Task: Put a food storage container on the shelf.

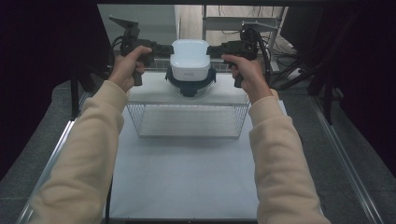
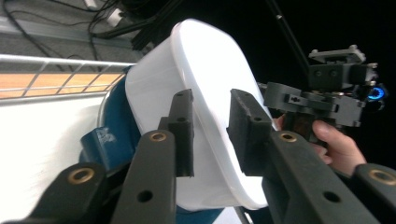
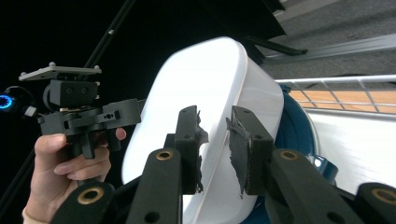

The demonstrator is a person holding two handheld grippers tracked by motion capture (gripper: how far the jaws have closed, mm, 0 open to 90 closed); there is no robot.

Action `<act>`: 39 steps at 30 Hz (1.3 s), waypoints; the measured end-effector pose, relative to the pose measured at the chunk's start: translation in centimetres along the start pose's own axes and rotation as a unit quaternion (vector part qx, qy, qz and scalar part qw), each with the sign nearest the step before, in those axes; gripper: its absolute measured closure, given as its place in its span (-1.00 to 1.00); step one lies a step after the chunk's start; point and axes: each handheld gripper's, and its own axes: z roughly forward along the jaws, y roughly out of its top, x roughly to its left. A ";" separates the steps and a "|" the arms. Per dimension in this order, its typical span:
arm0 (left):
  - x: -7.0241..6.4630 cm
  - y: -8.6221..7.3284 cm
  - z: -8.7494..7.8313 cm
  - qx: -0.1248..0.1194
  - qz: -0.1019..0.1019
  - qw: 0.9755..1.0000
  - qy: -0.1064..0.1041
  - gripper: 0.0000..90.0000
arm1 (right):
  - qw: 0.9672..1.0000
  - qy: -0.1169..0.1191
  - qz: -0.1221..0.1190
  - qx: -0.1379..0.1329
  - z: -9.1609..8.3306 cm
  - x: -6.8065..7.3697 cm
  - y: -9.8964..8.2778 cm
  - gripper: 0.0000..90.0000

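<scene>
White container (image 1: pixel 189 58) on blue lid (image 1: pixel 190 84) blocks shelf-top centre, left gripper (image 1: pixel 164 48) and right gripper (image 1: pixel 212 50) flanking it. Wire basket (image 1: pixel 187 120) occupies mid table; white tabletop (image 1: pixel 187 177) near person open.

Grippers (image 1: pixel 163 49) (image 1: pixel 212 50) flanking white container (image 1: pixel 189 58)

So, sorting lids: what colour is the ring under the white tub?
Dark blue ring, clearest in right gripper view.

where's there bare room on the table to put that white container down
The white mat in front of the wire basket, between the two sleeves, is bare and wide. The white shelf on the basket has free strips on either side of the white container. Its middle is crowded: container, blue base, left gripper and right gripper.
</scene>
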 end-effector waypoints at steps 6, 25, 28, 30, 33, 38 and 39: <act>-0.8 -0.5 -0.1 -0.037 0.032 0.998 0.033 0.13 | 1.000 -0.004 -0.002 -0.023 -0.1 0.1 -0.3 0.29; -2.5 -16.4 -7.7 -0.055 0.216 0.968 0.116 -0.46 | 0.966 -0.053 -0.245 -0.060 -10.6 0.2 -12.9 -0.36; -1.4 -19.8 -7.8 -0.042 0.218 0.968 0.120 -0.47 | 0.961 -0.065 -0.262 -0.059 -11.6 -0.8 -16.2 -0.38; -0.7 -21.9 -7.6 -0.032 0.222 0.966 0.130 -0.48 | 0.960 -0.069 -0.265 -0.058 -12.0 -1.5 -18.0 -0.40; 0.6 -24.8 -7.2 -0.011 0.224 0.964 0.143 -0.48 | 0.960 -0.073 -0.266 -0.055 -12.6 -3.0 -21.1 -0.41; 2.4 -27.8 -6.5 0.011 0.215 0.964 0.153 -0.49 | 0.962 -0.089 -0.253 -0.044 -13.0 -5.6 -24.5 -0.42; 2.6 -28.0 -6.4 0.011 0.213 0.965 0.154 -0.49 | 0.963 -0.092 -0.250 -0.039 -13.0 -6.0 -25.0 -0.42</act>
